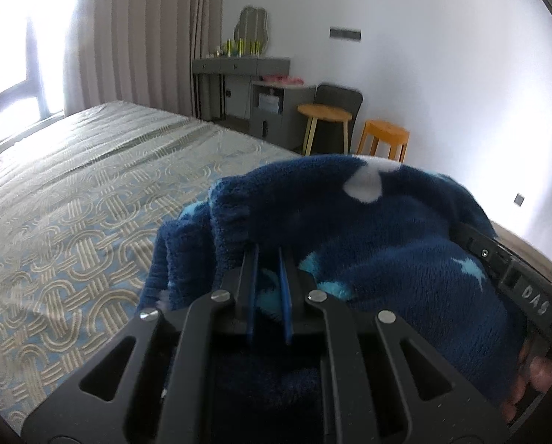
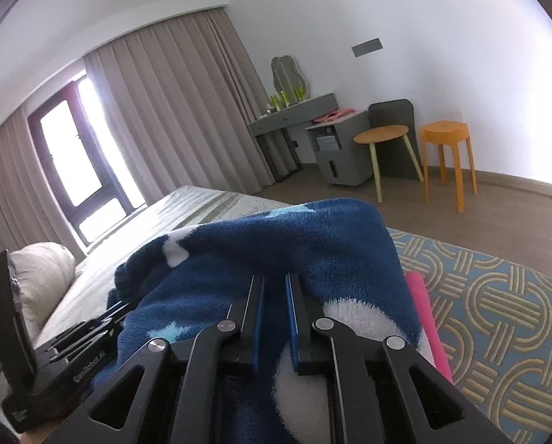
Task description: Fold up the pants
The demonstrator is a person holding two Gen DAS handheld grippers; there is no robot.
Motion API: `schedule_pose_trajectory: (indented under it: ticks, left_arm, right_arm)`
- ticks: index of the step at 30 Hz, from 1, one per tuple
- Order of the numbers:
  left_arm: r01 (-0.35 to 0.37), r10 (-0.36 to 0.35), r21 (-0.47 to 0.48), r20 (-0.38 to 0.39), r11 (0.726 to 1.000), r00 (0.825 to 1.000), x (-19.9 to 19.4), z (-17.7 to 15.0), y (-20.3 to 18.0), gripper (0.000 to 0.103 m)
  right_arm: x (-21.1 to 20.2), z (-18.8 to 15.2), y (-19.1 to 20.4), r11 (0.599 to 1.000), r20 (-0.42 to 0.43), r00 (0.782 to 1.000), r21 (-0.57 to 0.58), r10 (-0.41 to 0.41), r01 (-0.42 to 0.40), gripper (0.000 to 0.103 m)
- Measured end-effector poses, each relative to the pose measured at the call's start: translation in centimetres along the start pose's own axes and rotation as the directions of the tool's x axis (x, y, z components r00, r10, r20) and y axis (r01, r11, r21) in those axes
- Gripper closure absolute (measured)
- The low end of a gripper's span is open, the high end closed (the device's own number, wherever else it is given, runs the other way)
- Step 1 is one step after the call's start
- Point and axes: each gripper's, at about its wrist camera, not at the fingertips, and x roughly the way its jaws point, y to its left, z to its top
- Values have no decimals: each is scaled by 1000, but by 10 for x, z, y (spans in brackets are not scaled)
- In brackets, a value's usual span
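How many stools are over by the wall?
2. A round wooden stool with pale legs stands in front of the grey chair. An orange stool stands to its right, nearer the white wall. More could be hidden behind the blue pants.

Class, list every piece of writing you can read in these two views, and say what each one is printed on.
"DAS" – on the right hand-held gripper, seen in the left view.
"GenRobot.AI", faint, probably – on the left hand-held gripper, seen in the right view.
Small mark lower on that body: too blurred to read.
Pants: stars and patches only, no text.
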Motion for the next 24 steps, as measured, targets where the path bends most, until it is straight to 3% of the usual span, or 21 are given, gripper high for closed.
schedule_pose_trajectory:
  ticks: [3, 6, 8, 10, 13, 14, 15, 17, 19, 21, 23, 24]
  left_arm:
    - [-26, 29, 46, -82, 999, 996, -1, 9, -7, 90]
    - [-62, 87, 155, -163, 986, 983, -10, 28, -23, 90]
    - [-72, 99, 144, -191, 987, 976, -29, 41, -25, 84]
    - [-95, 117, 127, -172, 987, 978, -52, 48, -23, 61]
    - [-80, 90, 83, -130, 993, 987, -93, 56, -12, 57]
    - [-78, 86, 72, -114, 994, 990, -107, 59, -8, 56]
    - [-78, 85, 63, -102, 995, 991, -116, 60, -5, 51]
    - [-68, 70, 27, -64, 997, 996, -145, 62, 3, 42]
    - [-60, 59, -6, -52, 998, 997, -164, 64, 10, 42]
    - [-61, 59, -27, -40, 998, 997, -185, 62, 15, 41]
    - [-62, 62, -48, -14, 997, 998, -211, 61, 20, 34]
    - [-61, 62, -57, 8, 996, 998, -222, 60, 21, 26]
  right_arm:
    - [5, 0, 15, 994, -19, 996, -67, -86, 84, 95]
    - [11, 2, 25, 982, -58, 987, -120, -151, 143, 95]
    - [17, 8, 33, 968, -99, 974, -165, -205, 187, 95]
    - [23, 18, 44, 948, -167, 948, -217, -270, 232, 95]
    - [25, 35, 67, 896, -241, 892, -331, -384, 296, 91]
    - [20, 41, 76, 877, -237, 878, -361, -416, 318, 83]
    - [10, 46, 84, 880, -235, 880, -354, -412, 317, 67]
    - [-14, 54, 94, 920, -239, 911, -288, -337, 265, 41]
    - [-42, 62, 103, 949, -227, 935, -224, -272, 222, 39]
    - [-69, 69, 110, 964, -232, 943, -170, -240, 203, 37]
    - [-96, 71, 116, 973, -241, 947, -136, -213, 185, 29]
    - [-112, 73, 120, 975, -233, 950, -130, -207, 180, 24]
